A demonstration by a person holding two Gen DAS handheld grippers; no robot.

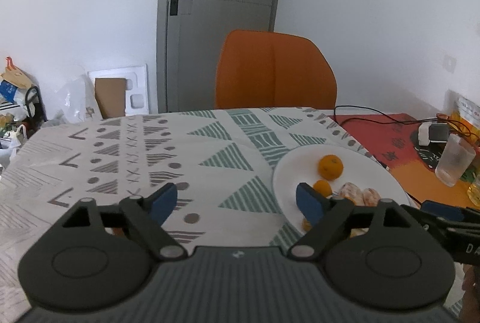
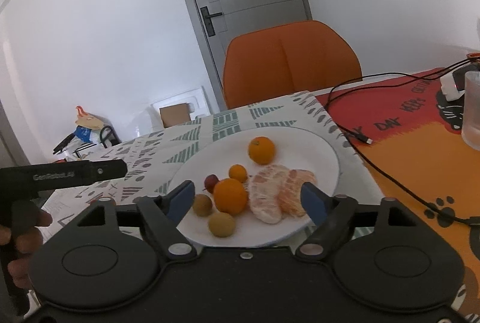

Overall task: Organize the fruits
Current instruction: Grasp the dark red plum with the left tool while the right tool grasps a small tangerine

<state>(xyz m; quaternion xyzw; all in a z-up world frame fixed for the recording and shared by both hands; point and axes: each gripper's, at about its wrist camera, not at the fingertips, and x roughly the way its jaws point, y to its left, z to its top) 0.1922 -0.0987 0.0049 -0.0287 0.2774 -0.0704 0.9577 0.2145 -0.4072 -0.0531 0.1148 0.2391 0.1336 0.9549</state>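
A white plate (image 2: 315, 143) on the patterned tablecloth holds the fruit: a far orange (image 2: 261, 150), a small orange (image 2: 238, 173), a bigger orange (image 2: 230, 195), a dark red fruit (image 2: 211, 181), two tan round fruits (image 2: 222, 224), and two peeled citrus pieces (image 2: 265, 197). My right gripper (image 2: 247, 203) is open and empty, just above the plate's near side. My left gripper (image 1: 237, 203) is open and empty over the tablecloth, left of the plate (image 1: 288, 173). The far orange (image 1: 330, 167) and the peeled pieces (image 1: 360, 194) show there too.
An orange chair (image 2: 291, 58) stands behind the table. On the red and orange mat (image 2: 405, 125) to the right lie a black cable (image 2: 363, 140), a charger (image 2: 450, 86) and a plastic cup (image 2: 474, 116). A grey door and floor clutter are at the back left.
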